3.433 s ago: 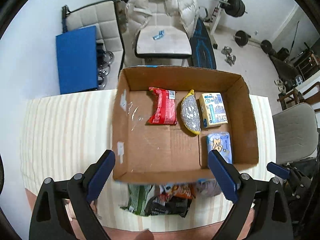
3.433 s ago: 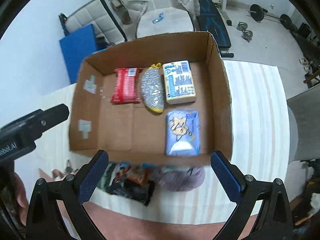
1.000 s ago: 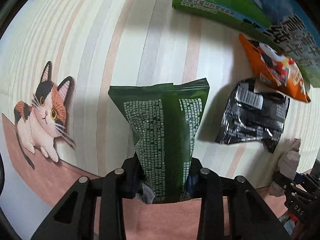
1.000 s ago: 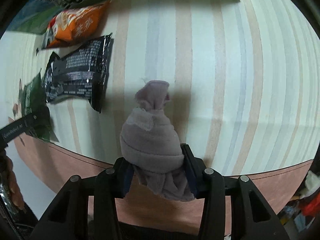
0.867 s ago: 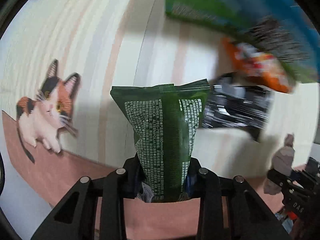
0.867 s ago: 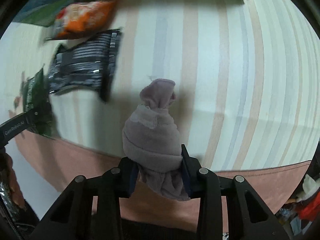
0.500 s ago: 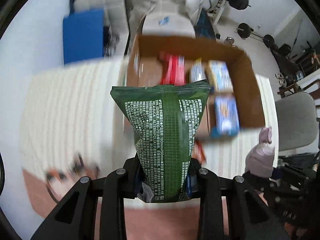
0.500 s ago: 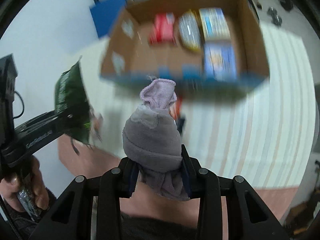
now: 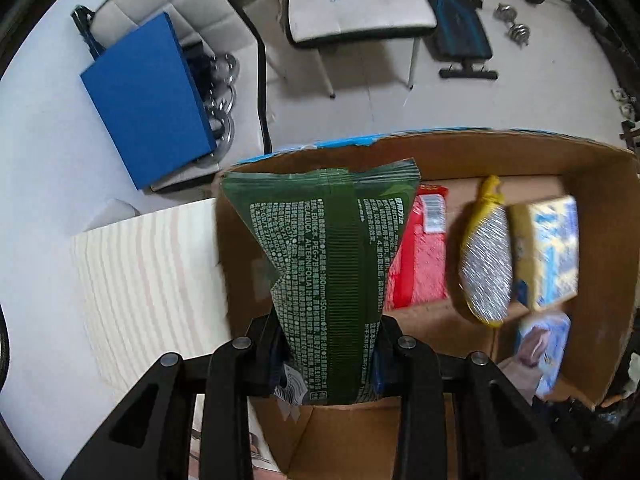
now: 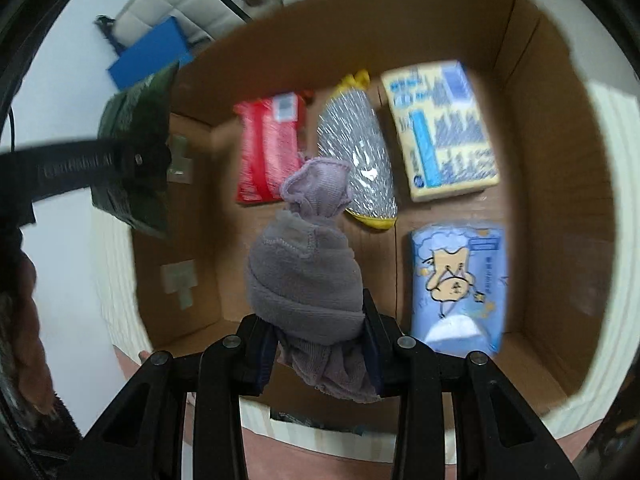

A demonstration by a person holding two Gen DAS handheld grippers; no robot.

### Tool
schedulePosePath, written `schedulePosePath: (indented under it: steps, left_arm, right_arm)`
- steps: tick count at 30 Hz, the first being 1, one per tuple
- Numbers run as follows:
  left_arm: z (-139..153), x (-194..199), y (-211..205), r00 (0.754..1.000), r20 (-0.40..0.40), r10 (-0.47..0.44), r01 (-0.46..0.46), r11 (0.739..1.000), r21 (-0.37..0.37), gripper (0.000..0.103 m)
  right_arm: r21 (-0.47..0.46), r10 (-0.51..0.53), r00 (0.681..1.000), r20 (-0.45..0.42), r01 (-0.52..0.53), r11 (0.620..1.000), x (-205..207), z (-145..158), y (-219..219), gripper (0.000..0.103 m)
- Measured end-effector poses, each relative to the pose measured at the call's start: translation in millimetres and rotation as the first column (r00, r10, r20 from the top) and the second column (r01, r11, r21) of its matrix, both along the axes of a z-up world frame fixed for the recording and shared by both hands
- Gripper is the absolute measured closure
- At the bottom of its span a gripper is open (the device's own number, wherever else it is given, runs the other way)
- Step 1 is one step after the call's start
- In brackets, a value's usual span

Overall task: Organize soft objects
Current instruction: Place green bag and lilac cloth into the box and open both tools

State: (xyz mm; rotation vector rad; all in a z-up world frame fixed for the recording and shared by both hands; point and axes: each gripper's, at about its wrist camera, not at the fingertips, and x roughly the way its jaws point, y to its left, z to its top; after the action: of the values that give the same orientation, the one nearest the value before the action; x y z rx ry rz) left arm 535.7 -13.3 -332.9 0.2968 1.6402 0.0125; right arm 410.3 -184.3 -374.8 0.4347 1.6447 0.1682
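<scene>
My left gripper [image 9: 326, 350] is shut on a dark green packet [image 9: 324, 256] and holds it upright over the left part of the open cardboard box [image 9: 608, 184]. My right gripper [image 10: 320, 344] is shut on a rolled mauve sock [image 10: 304, 276], held above the box [image 10: 560, 160] near its middle. On the box floor lie a red packet [image 10: 268, 148], a silver scourer with yellow ends [image 10: 356, 156], a yellow sponge pack [image 10: 440, 128] and a blue tissue pack [image 10: 460, 284]. The left gripper with its green packet [image 10: 136, 148] also shows at the left of the right wrist view.
The box stands on a striped cream tablecloth [image 9: 148, 280]. Beyond the table are a blue board [image 9: 148, 100], a white chair [image 9: 360, 12], a weight bench [image 9: 460, 32] and dumbbells [image 9: 516, 28]. A dark packet edge [image 10: 304, 420] shows on the table in front of the box.
Both grippers lifted their loads off the table and carried them forward; half a second ago they were short of the box, now they hang over its inside.
</scene>
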Motion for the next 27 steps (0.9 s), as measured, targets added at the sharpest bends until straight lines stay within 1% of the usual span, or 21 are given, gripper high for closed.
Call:
schedulePosePath:
  steps: [2, 4, 6, 7, 10, 14, 15, 19, 23, 25, 26, 27]
  left_arm:
    - [-14.1, 3.3, -1.3, 1.0, -0.027, 0.001, -0.001, 1.0, 0.005, 0.073]
    - [-21.3, 7.1, -5.7, 0.999, -0.045, -0.01, 0.011, 1.0, 0.02, 0.073]
    - [-32.9, 7.2, -8.2, 0.998, -0.06, -0.023, 0.026, 0.999, 0.043, 0.073]
    - [-39.5, 7.6, -8.4, 0.997, -0.07, -0.025, 0.028, 0.998, 0.052, 0.072]
    - [-55.0, 10.8, -8.3, 0.996, -0.087, -0.021, 0.028, 0.996, 0.083, 0.071]
    - [-69.0, 14.8, -9.0, 0.994, -0.105, -0.017, 0.026, 0.996, 0.087, 0.07]
    - [-71.5, 15.3, -9.7, 0.994, -0.106, -0.015, 0.024, 0.996, 0.082, 0.07]
    - [-74.5, 14.8, -10.7, 0.994, -0.105, -0.015, 0.023, 0.997, 0.073, 0.07]
    - [-72.7, 14.0, -9.5, 0.993, -0.112, -0.025, 0.033, 0.997, 0.064, 0.068]
    - [-69.9, 12.6, -10.1, 0.992, -0.12, -0.037, 0.046, 0.996, 0.073, 0.066]
    - [-65.9, 11.0, -9.9, 0.992, -0.12, -0.039, 0.048, 0.996, 0.07, 0.066]
    - [-63.0, 10.4, -9.1, 0.992, -0.12, -0.039, 0.048, 0.997, 0.066, 0.065]
  right_arm:
    - [-0.004, -0.006, 1.0, -0.03, 0.006, 1.0, 2.2, -13.7, 0.8, 0.064]
    - [0.002, -0.006, 0.999, -0.05, 0.006, 1.0, 6.2, -24.5, 3.5, 0.064]
    - [0.0, 0.007, 0.998, -0.065, -0.007, 1.0, 7.4, -30.4, 7.1, 0.064]
    - [0.0, 0.012, 0.997, -0.07, -0.012, 1.0, 4.9, -29.2, 8.2, 0.064]
    - [-0.012, 0.026, 0.996, -0.091, -0.027, 1.0, 8.0, -37.7, 12.6, 0.064]
    - [-0.043, 0.038, 0.993, -0.11, -0.043, 0.998, 11.9, -45.4, 17.2, 0.064]
    - [-0.052, 0.043, 0.992, -0.115, -0.05, 0.997, 13.3, -52.6, 16.1, 0.064]
    - [-0.091, 0.057, 0.99, -0.131, -0.07, 0.993, 13.1, -56.2, 20.3, 0.064]
    - [-0.115, 0.064, 0.991, -0.12, -0.078, 0.99, 11.7, -53.5, 24.6, 0.062]
    - [-0.132, 0.067, 0.991, -0.112, -0.081, 0.988, 11.9, -49.2, 27.4, 0.061]
    - [-0.14, 0.074, 0.991, -0.112, -0.089, 0.986, 11.4, -48.9, 27.4, 0.057]
    - [-0.145, 0.084, 0.99, -0.111, -0.099, 0.984, 10.5, -51.5, 26.3, 0.051]
